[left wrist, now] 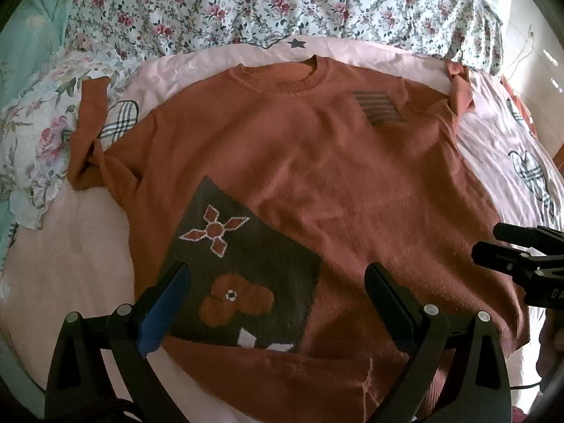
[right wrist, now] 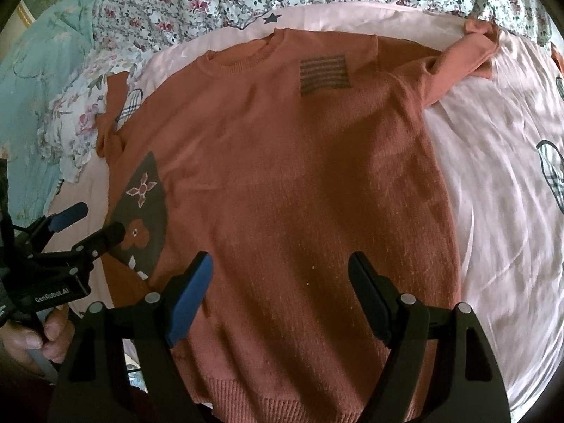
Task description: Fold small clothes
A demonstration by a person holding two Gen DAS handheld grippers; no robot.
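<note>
**Sweater spread flat on the bed, both grippers wide**

Here's the rust-orange knitted sweater (left wrist: 299, 162), lying face up on a pale pink bed sheet (right wrist: 493, 176), neckline away from us, ribbed hem nearest. A dark grey patch with flower motifs (left wrist: 243, 268) sits low on one side, a grey striped rectangle (right wrist: 326, 74) up on the chest. Both sleeves trail outward, bunched at the ends. Beyond the sheet, a crumpled white quilt with pink roses (left wrist: 246, 3) and a turquoise cover (right wrist: 38, 81). The left hand-held gripper (left wrist: 278, 303) hovers over the patch, fingers spread wide, nothing held. The right hand-held gripper (right wrist: 282, 299) hangs above the lower body, equally wide and empty.
</note>
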